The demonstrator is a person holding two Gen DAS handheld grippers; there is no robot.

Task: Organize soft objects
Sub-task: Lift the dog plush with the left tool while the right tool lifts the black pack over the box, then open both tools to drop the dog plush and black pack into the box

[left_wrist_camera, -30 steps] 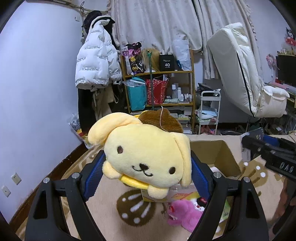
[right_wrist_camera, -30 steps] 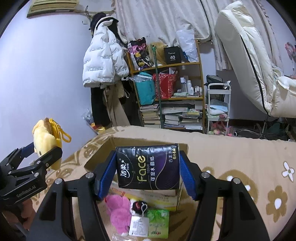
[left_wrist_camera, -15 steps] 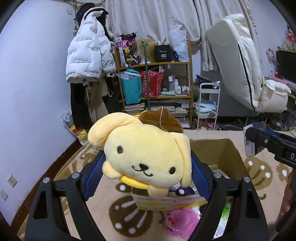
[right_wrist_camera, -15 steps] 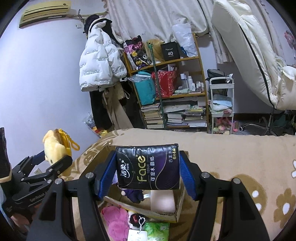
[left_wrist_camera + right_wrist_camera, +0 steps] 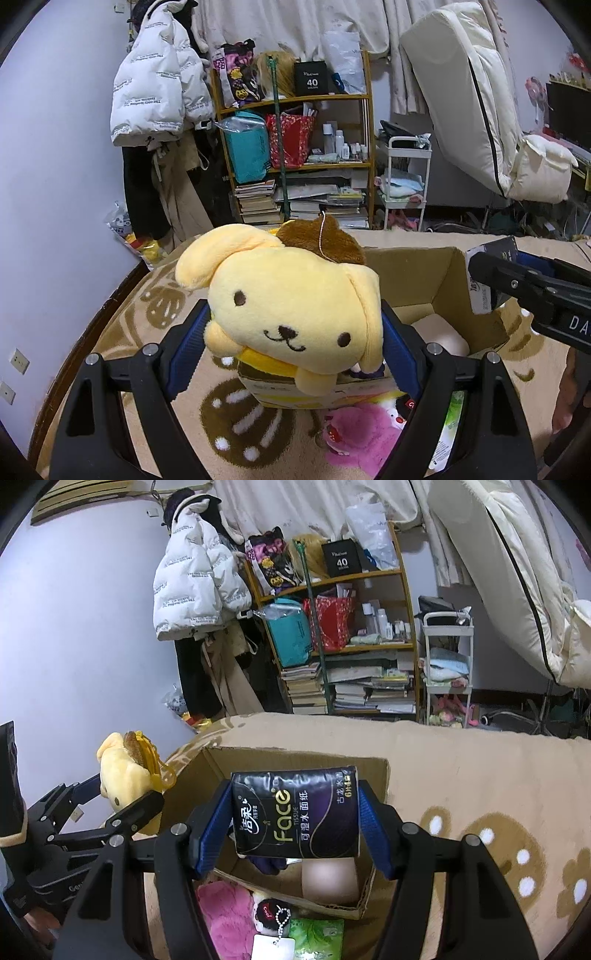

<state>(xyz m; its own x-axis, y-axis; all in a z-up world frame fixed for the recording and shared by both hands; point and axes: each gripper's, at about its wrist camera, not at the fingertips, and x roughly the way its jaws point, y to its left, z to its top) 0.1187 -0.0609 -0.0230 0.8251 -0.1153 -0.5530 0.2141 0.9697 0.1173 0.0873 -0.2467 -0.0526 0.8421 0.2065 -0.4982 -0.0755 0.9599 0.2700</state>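
- Two tools are working at once: my left tool [image 5: 291,325] is clenching the yellow dog plush [image 5: 291,306], and my right tool [image 5: 295,812] is gripping the black tissue pack [image 5: 295,812] across its long axis.
- I am holding both items in the air over the open cardboard box [image 5: 295,760] on the patterned rug [image 5: 480,775].
- Judging by the views, the tissue pack is hanging directly above the box opening, while the plush is hovering at its near-left edge, so my right tool is sitting nearer the drop.

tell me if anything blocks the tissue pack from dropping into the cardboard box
Nothing visible does. The right gripper holds the tissue pack above the open cardboard box, flaps up. A dark purple item lies inside, beneath the pack.
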